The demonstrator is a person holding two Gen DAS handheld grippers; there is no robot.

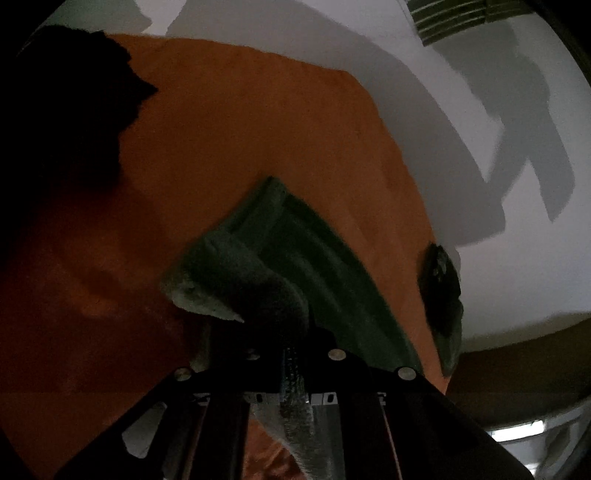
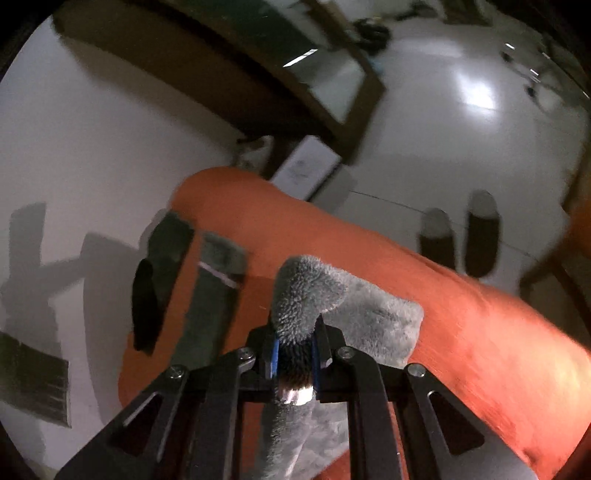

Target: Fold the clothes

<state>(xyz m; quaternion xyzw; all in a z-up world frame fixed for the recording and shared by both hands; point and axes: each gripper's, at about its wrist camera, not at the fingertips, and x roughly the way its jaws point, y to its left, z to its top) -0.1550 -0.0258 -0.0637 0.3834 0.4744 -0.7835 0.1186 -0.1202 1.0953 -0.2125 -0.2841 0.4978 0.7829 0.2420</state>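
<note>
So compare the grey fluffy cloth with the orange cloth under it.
The grey cloth is shaggy and long-piled; the orange cloth looks smooth and flat-woven. The grey cloth is the smaller, bunched and pinched in both the right tongs and the left tongs; the orange cloth lies spread wide, gripped by neither. Both are soft fabric.

The floor [image 2: 436, 122] is pale and glossy, with a bright patch of reflected light [image 2: 476, 92] on it. A dark wooden frame [image 2: 236, 92] with a glass panel [image 2: 332, 88] crosses the top of the right wrist view, blurred. A pair of slippers [image 2: 458, 240] stands on the floor beyond the orange cloth [image 2: 480, 332]. In the left wrist view the white surface [image 1: 480, 258] carries hard grey shadows, and a ribbed green-and-white object [image 1: 454, 18] sits at the top edge. The light is dim overall.
</note>
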